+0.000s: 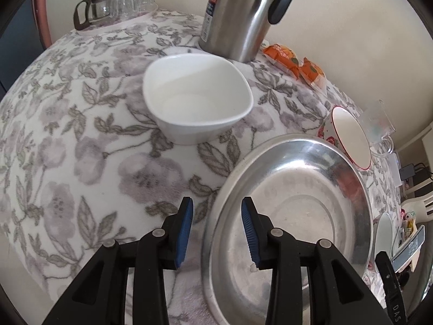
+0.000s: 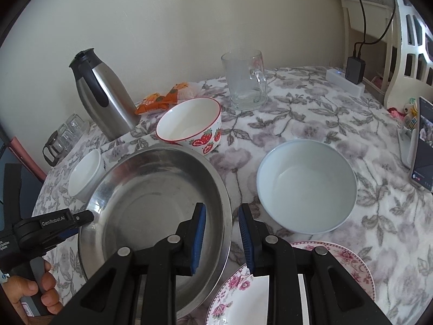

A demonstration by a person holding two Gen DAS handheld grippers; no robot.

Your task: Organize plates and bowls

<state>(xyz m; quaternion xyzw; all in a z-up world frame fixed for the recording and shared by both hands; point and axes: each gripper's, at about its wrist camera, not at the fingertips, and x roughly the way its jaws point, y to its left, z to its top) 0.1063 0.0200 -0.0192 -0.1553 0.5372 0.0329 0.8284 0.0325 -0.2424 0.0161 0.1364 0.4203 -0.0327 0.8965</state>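
A large steel plate [image 1: 292, 211] lies on the floral cloth; it also shows in the right wrist view [image 2: 151, 203]. My left gripper [image 1: 217, 211] is open, its jaws straddling the plate's left rim. My right gripper [image 2: 222, 216] is open, its jaws straddling the plate's right rim. The left gripper [image 2: 78, 222] shows at the plate's far side. A small white bowl [image 1: 197, 97] [image 2: 86, 173], a strawberry bowl [image 2: 192, 124] [image 1: 349, 135], a pale blue bowl [image 2: 305, 187] and a pink-flowered plate [image 2: 349, 260] stand around it.
A steel thermos [image 2: 102, 94] [image 1: 243, 13], orange snack packets [image 2: 159, 100], a glass mug [image 2: 246, 78], a tray of glasses [image 1: 119, 5], a power strip with charger [image 2: 349, 78] and a propped phone [image 2: 422, 146] stand on the table.
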